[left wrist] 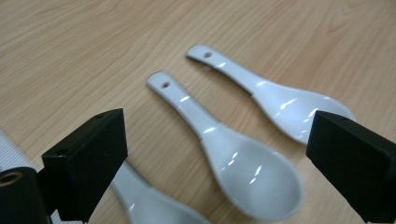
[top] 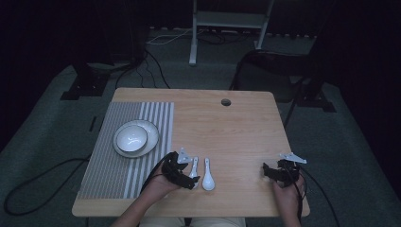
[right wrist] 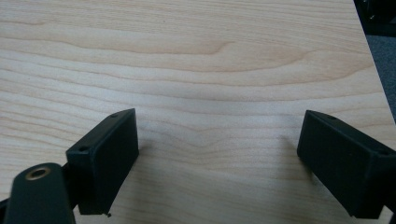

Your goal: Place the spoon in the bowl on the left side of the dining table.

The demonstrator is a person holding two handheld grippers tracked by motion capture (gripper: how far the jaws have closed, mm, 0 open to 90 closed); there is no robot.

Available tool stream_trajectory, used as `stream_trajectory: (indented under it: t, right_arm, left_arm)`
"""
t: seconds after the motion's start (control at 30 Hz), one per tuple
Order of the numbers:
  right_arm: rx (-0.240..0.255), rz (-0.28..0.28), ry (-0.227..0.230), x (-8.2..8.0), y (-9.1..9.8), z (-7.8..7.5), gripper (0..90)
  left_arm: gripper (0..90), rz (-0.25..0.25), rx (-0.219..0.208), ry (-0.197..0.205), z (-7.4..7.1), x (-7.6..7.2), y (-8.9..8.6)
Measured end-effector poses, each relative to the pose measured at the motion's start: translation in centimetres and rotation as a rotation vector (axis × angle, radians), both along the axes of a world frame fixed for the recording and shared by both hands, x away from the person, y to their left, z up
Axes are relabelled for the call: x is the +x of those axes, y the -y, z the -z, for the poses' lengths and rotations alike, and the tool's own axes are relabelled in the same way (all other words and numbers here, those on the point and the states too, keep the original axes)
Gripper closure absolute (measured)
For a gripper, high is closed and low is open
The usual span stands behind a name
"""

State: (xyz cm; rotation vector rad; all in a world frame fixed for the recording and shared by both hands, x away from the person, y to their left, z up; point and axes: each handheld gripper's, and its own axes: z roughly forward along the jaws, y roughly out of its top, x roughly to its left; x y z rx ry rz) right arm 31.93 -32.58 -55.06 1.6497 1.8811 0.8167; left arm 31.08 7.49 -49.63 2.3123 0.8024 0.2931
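Note:
Three white ceramic spoons lie on the wooden table (top: 236, 127). In the left gripper view the middle spoon (left wrist: 243, 168) lies between my open jaws, a second spoon (left wrist: 280, 100) is just beyond it, and a third spoon (left wrist: 144, 203) shows partly behind the left jaw. My left gripper (left wrist: 217, 140) hovers low over them, open and holding nothing. From above, the left gripper (top: 185, 169) sits over the spoons (top: 207, 176) near the front edge. My right gripper (right wrist: 217, 140) is open over bare wood, at the front right (top: 273, 171).
A grey striped placemat (top: 113, 165) covers the table's left side. On it stands a white bowl (top: 131, 137) on a white plate (top: 151, 139). A cable hole (top: 226, 102) is near the far edge. Stands and cables lie on the floor beyond.

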Motion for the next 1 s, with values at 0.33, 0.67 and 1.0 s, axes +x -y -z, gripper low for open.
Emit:
stream_trajectory:
  t: [0.33,0.67,1.0]
  right_arm:
    - [0.000,0.000,0.000,0.0,0.0,0.0,11.9]
    - [0.001,0.001,0.000,0.0,0.0,0.0,11.9]
    - [0.000,0.001,0.000,0.0,0.0,0.0,11.9]
  left_arm:
    - [5.4,0.012,-0.007,-0.042,0.3,0.6,2.9]
    - [5.3,0.010,0.026,-0.063,1.3,1.2,5.5]
    - [5.4,0.009,0.074,-0.105,2.6,1.6,7.2]
